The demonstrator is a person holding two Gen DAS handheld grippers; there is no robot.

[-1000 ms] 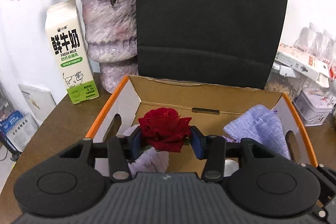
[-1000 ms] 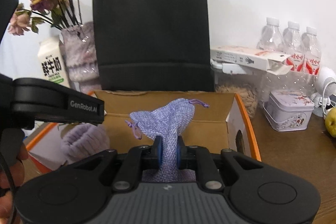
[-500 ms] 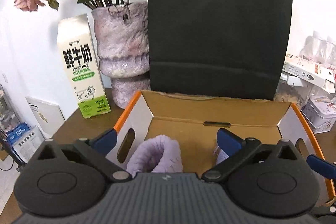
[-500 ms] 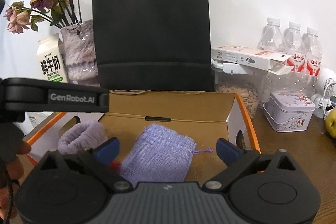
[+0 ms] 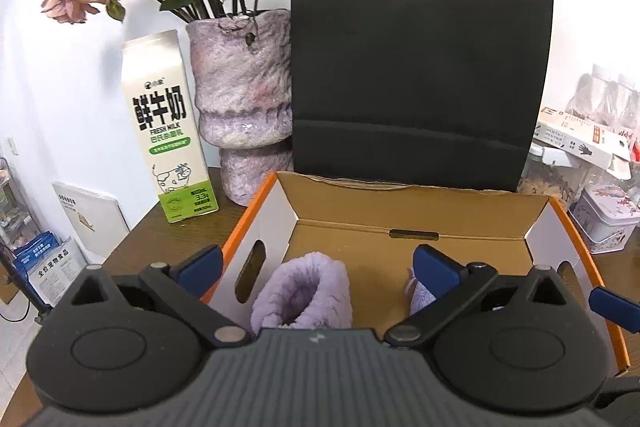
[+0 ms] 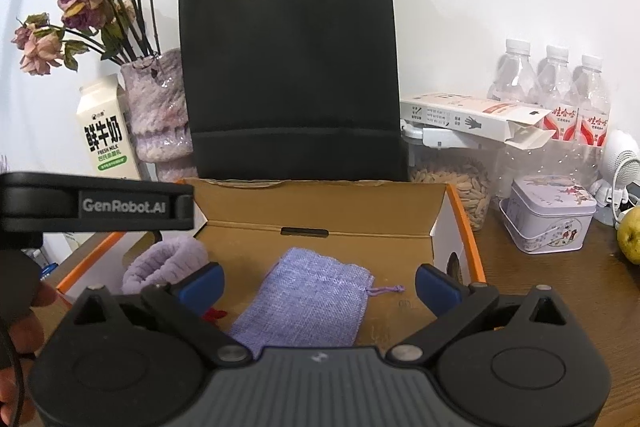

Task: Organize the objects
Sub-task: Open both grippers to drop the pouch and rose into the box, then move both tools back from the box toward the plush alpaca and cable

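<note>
An open cardboard box (image 5: 460, 211) with orange edges sits on the brown table; it also shows in the right wrist view (image 6: 440, 223). Inside lie a fluffy purple wristband (image 5: 304, 291), also in the right wrist view (image 6: 168, 259), a purple drawstring pouch (image 6: 312, 295), and a sliver of the red rose (image 6: 214, 315). My left gripper (image 5: 316, 267) is open and empty above the box's near edge. My right gripper (image 6: 318, 285) is open and empty above the pouch. The left gripper's body (image 6: 96, 207) crosses the left of the right wrist view.
A black paper bag (image 5: 416, 67) stands right behind the box. A vase of dried flowers (image 5: 244, 99) and a milk carton (image 5: 168, 131) stand at the back left. Water bottles (image 6: 552, 95), a seed jar (image 6: 456, 183), a tin (image 6: 548, 215) and a pear (image 6: 630, 235) are at the right.
A second ago the left gripper held the red rose and the right held the pouch over the box. Both opened, the items now lie in the box, and both grippers have drawn back.
</note>
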